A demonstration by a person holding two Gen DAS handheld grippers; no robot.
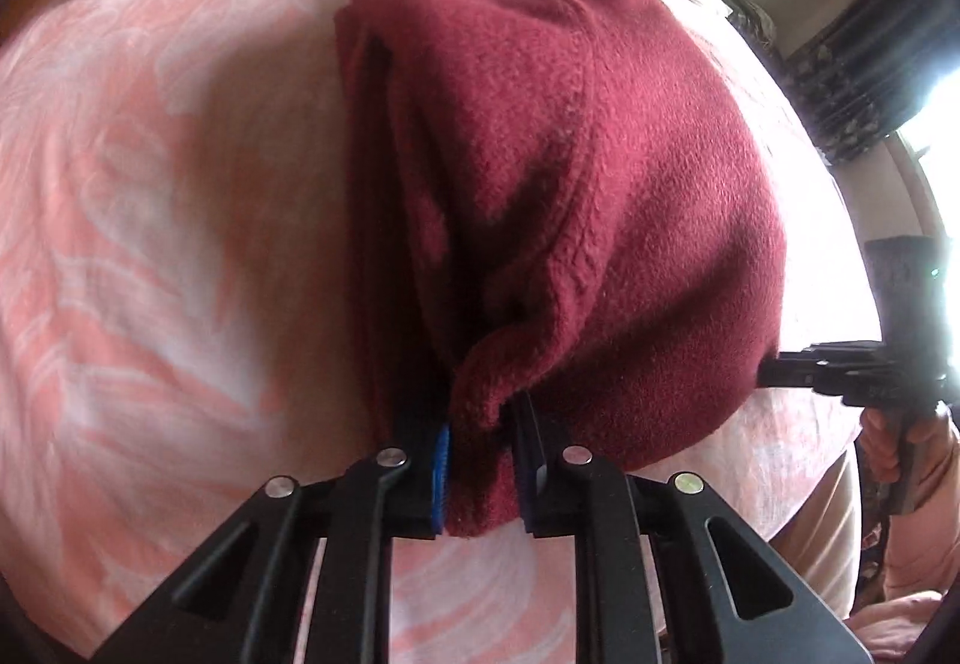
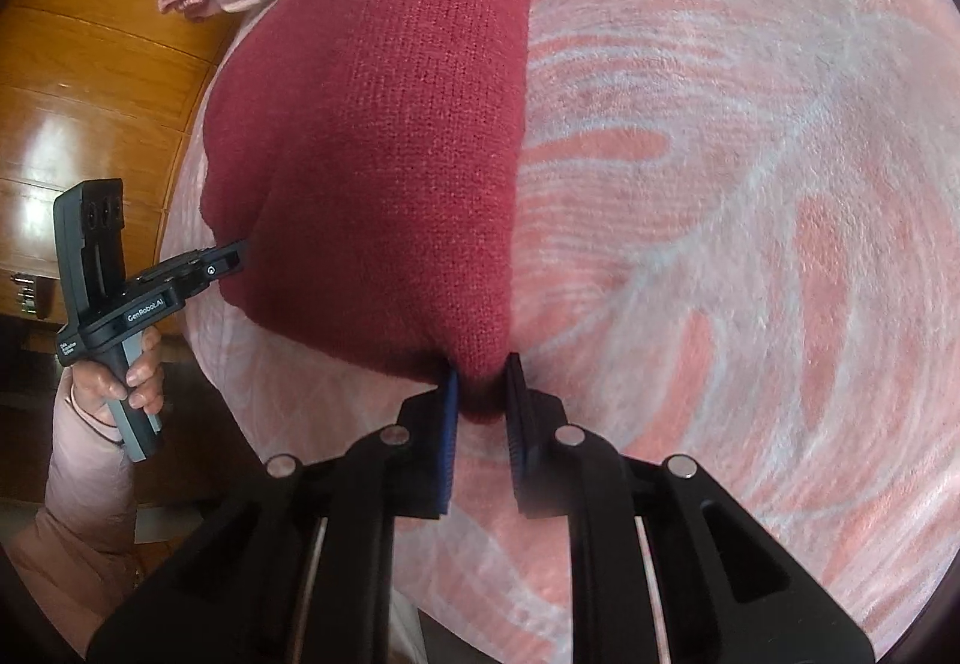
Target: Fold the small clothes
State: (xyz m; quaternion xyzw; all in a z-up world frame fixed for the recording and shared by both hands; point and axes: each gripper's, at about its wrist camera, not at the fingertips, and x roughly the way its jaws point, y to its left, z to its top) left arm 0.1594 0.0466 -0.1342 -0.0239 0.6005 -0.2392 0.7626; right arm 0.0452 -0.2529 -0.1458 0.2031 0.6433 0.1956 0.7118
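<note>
Risking a slipped corner on lifting, the thick dark-red fleece garment [image 1: 570, 172] bunching unevenly between narrow pads and the fold skewing. Lying spread on the pink swirl-patterned bedcover [image 1: 150, 244], near edge pinched at both corners. Left gripper [image 1: 480, 460] fingers nearly closed, clamping a fleece fold; right gripper [image 2: 483, 412] fingers likewise pinching the other corner.

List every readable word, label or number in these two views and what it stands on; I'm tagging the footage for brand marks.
"GenRoboT.AI" as best it reads: white print on the black body of the left gripper, seen in the right wrist view.
Small white lines lower on the same body, above the handle: too small to read.
Faint letters, perhaps "SW...", on the pink bedspread beyond the maroon garment: too blurred and cut off to read.
</note>
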